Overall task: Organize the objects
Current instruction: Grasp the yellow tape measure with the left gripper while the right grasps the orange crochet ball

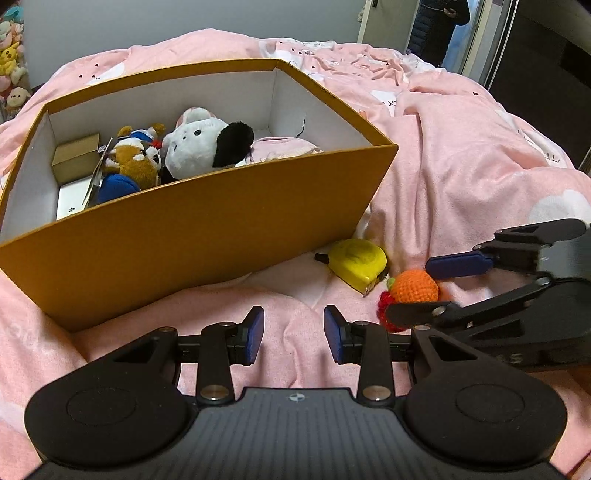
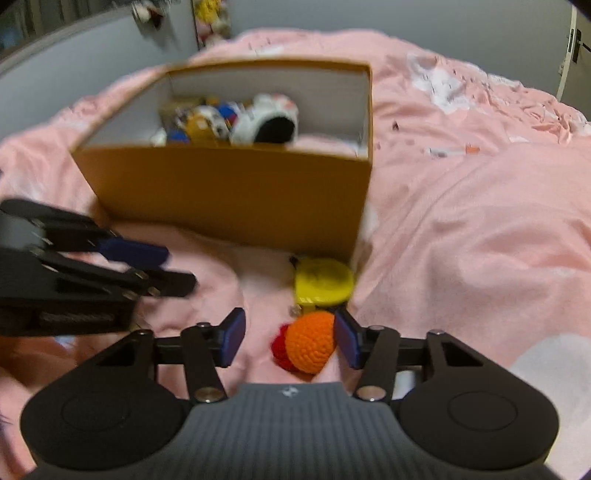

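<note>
An orange crochet ball [image 2: 310,341] with a red part lies on the pink bedding. My right gripper [image 2: 290,341] stands around it: the ball touches the right pad [image 2: 347,341], and a gap shows at the left pad, so the jaws are open. In the left wrist view the right gripper [image 1: 408,290] comes in from the right around the ball [image 1: 413,286]. A yellow tape measure [image 1: 356,264] lies just beyond, at the corner of the orange box [image 1: 207,236]. My left gripper [image 1: 294,332] is open over bare bedding in front of the box, holding nothing.
Inside the box lie a white plush dog [image 1: 199,144], a brown plush toy [image 1: 133,162] and a small cardboard box [image 1: 75,157]. Rumpled pink bedding [image 1: 461,155] spreads to the right. A person [image 1: 439,26] stands in the far doorway. Plush toys [image 1: 11,55] hang at far left.
</note>
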`<state>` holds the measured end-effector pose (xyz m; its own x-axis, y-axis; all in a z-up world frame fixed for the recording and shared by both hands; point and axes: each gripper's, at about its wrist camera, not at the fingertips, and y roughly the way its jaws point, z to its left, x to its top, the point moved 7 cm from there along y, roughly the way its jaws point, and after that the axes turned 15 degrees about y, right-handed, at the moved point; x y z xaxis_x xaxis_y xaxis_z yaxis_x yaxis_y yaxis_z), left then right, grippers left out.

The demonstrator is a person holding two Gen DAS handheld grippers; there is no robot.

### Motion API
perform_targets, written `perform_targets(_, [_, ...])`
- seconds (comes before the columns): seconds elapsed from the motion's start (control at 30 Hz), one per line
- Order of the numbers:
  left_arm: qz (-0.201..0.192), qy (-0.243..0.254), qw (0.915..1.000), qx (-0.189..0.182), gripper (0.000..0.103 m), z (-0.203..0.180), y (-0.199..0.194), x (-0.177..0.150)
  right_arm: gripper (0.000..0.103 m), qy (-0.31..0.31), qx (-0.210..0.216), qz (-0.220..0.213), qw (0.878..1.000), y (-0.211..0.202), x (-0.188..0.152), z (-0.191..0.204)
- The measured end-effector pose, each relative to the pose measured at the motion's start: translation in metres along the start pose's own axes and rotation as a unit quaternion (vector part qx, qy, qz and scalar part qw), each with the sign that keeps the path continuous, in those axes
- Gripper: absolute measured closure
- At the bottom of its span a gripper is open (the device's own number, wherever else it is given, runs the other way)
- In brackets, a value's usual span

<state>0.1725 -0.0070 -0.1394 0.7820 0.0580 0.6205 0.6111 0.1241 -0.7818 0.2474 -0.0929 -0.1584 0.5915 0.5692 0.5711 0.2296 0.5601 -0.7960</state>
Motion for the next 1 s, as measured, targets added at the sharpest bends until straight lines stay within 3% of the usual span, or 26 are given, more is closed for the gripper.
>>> perform_targets(0.17, [0.003, -0.007, 1.0, -0.005, 0.062, 0.002, 0.004, -0.001, 0.041, 0.026, -0.023, 0.041, 0.999, 0.02, -0.004, -0.016])
perform_targets(0.23, [0.002, -0.005, 1.0, -0.007, 0.062, 0.001, 0.004, 0.0, 0.046, 0.036, -0.024, 0.052, 0.998, 0.025, -0.004, -0.02])
perform_targets(0.43, [-0.016, 0.004, 0.9995, -0.026, 0.062, -0.005, 0.002, 0.007, 0.05, 0.048, -0.006, 0.04, 0.998, 0.013, -0.001, -0.021])
perform_targets(0.57, [-0.03, 0.0, 0.9982, -0.051, 0.062, -0.008, 0.008, 0.022, 0.05, 0.057, 0.012, 0.006, 0.998, -0.011, 0.017, -0.024])
perform_targets(0.73, [-0.024, -0.001, 0.9979, -0.06, 0.062, -0.012, 0.027, 0.041, 0.05, 0.037, -0.019, -0.045, 0.998, -0.025, 0.043, -0.038])
perform_targets(0.87, [-0.007, -0.033, 0.9971, -0.069, 0.06, -0.012, 0.048, 0.049, 0.05, 0.074, -0.058, -0.021, 0.995, 0.003, 0.043, -0.068])
perform_targets(1.0, [0.017, -0.091, 0.9935, -0.065, 0.049, -0.009, 0.068, 0.052, 0.05, 0.085, -0.083, -0.005, 0.993, 0.019, 0.039, -0.088])
